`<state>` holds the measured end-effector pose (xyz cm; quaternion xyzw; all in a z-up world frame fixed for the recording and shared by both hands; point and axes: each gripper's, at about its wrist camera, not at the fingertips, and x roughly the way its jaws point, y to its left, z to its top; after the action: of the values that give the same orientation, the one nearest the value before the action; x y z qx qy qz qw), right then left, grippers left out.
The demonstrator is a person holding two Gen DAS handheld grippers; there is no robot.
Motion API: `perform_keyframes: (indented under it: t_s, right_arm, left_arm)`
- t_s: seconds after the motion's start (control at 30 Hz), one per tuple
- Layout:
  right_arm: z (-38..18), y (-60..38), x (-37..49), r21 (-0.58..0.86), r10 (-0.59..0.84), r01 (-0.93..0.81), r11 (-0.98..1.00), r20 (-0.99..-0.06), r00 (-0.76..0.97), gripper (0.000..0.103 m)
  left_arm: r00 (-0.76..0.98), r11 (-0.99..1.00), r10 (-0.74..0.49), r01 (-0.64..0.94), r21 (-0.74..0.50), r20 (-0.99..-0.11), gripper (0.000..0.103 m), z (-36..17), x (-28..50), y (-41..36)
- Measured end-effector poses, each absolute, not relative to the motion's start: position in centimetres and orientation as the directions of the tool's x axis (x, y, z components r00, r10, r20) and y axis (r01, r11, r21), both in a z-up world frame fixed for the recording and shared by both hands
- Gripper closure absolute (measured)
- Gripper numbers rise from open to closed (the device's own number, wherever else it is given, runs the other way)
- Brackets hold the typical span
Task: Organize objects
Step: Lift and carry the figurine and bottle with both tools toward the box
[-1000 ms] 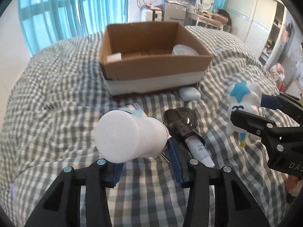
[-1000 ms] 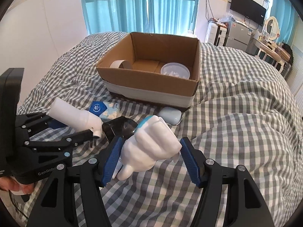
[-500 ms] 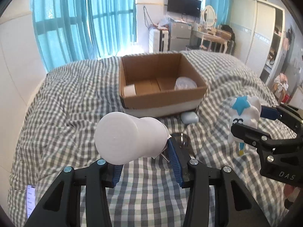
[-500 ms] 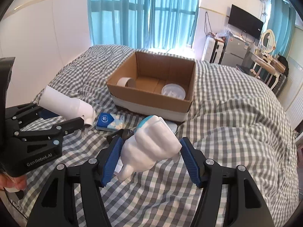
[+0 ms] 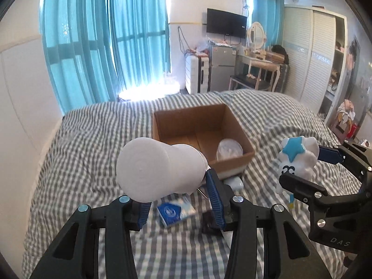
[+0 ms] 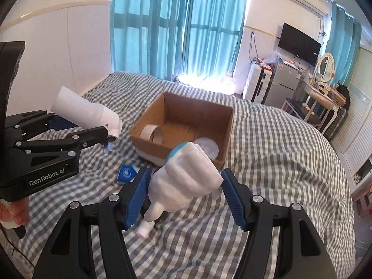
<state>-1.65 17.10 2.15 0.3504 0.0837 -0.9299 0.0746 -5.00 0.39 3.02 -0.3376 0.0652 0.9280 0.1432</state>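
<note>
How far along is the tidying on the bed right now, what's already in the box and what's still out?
Done: the cardboard box already holds a tape roll and a clear round container.
In hand: the left gripper grips a white bottle; the right gripper grips a white figurine. Neither is over the box yet.
Left on the bed: a blue tissue pack, a pale blue case, a small tube.

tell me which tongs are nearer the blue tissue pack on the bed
Left. The left tongs, gripping the white bottle, hang just above the blue tissue pack; the right tongs, holding the white figurine, are off to its right.
</note>
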Motion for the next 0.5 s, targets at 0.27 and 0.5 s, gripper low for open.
perform_keyframes:
  t_s: [0.27,0.5]
  right_arm:
    - [4.1,17.1,-6.6,-0.104,-0.076,0.186,-0.977,-0.645,-0.76,0.04]
    - [4.4,17.2,-12.1,-0.102,-0.071,0.178,-0.979,-0.643,-0.763,0.04]
  left_arm:
    - [-0.749,-0.953,0.217,-0.303,0.032,-0.625,0.058,4.8,-9.9,1.0]
    - [-0.753,-0.952,0.214,-0.303,0.039,-0.622,0.058,5.0,-14.8,1.7]
